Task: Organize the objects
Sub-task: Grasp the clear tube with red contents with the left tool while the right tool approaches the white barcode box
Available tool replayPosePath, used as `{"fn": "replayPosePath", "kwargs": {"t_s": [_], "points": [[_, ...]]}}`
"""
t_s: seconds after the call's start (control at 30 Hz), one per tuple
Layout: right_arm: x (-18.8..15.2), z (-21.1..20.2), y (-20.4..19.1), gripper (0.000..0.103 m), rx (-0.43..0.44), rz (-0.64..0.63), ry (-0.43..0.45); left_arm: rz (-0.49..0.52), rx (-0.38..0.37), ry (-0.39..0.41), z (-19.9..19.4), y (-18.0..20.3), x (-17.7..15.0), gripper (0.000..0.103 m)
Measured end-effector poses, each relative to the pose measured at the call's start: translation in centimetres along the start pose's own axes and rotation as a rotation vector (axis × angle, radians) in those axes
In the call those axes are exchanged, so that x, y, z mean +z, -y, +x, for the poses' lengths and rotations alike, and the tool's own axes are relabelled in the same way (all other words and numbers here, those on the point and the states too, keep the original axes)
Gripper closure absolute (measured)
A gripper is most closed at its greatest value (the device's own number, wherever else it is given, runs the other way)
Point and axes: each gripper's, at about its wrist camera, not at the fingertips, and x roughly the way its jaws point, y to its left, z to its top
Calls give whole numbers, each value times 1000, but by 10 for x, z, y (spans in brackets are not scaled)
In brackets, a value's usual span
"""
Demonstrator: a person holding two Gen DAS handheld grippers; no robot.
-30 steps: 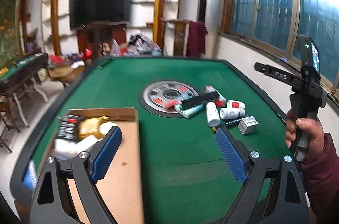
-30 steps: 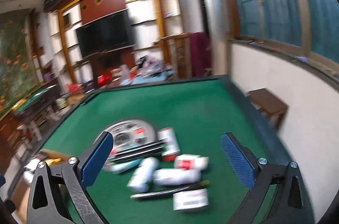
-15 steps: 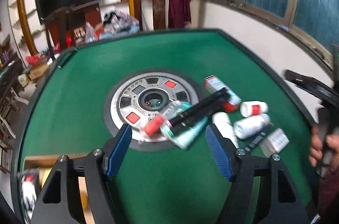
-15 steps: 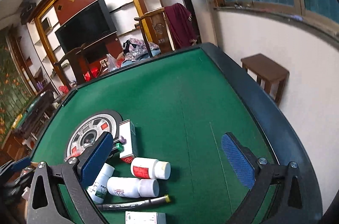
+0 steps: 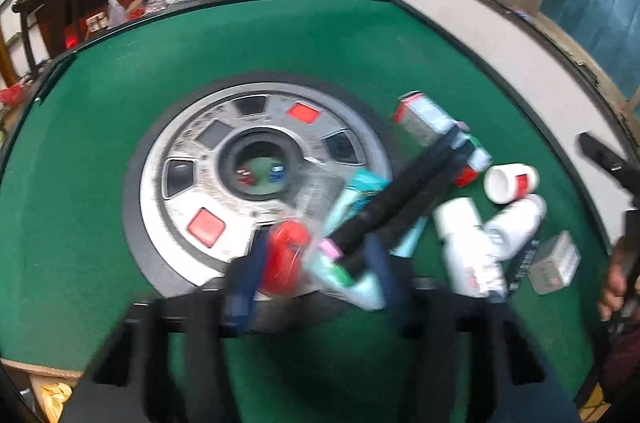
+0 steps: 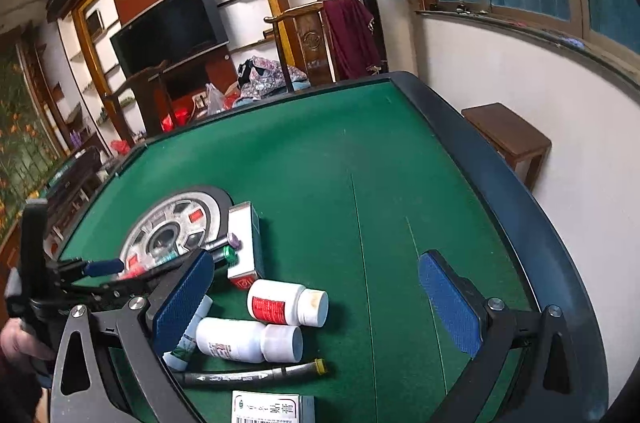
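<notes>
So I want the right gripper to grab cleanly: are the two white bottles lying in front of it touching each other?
Cannot tell. In the right wrist view the red-label bottle sits just behind the other white bottle, outlines overlapping, with no plain gap or contact. The left wrist view is blurred.

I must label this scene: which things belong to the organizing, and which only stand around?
For the job:
white bottles
grey marker
tall carton
left claw

Standing around:
television
wooden stool
maroon cloth

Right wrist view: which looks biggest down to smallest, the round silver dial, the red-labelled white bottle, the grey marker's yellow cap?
1. Round silver dial
2. Red-labelled white bottle
3. Grey marker's yellow cap

The dial lies farthest, so its lead is real.
</notes>
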Motion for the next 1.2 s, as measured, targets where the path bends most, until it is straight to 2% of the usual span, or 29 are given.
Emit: {"fn": "replayPosePath", "kwargs": {"t_s": [0.07,0.2,0.23,0.33,0.53,0.6,0.7,0.73,0.77,0.97,1.2], "points": [[-3,6,-3,0,-3,-15,-21,25,-30,-19,-3,8,-4,87],[-8,12,-5,0,-11,-26,-37,23,-16,0,-13,7,-9,87],[-8,12,-5,0,-13,-27,-36,9,-19,15,-17,4,-10,84],[-8,12,-4,0,-18,-27,-29,-57,-27,37,-20,-5,-6,52],[-9,14,-6,0,-11,-26,-50,17,85,4,3,13,-5,51],[-10,13,-7,0,-8,-28,-53,48,102,-30,11,20,-5,60],[-10,13,-11,0,-8,-43,-50,44,91,-22,13,23,-4,73],[-10,13,-12,0,-10,-50,-47,25,73,-20,13,23,-3,83],[-10,14,-13,0,-12,-55,-46,9,60,-17,14,21,-4,88],[-11,18,-9,0,-18,-36,-54,-52,64,24,-2,19,-13,91],[-9,19,2,0,7,21,-55,-123,36,159,-86,23,-43,91]]}}
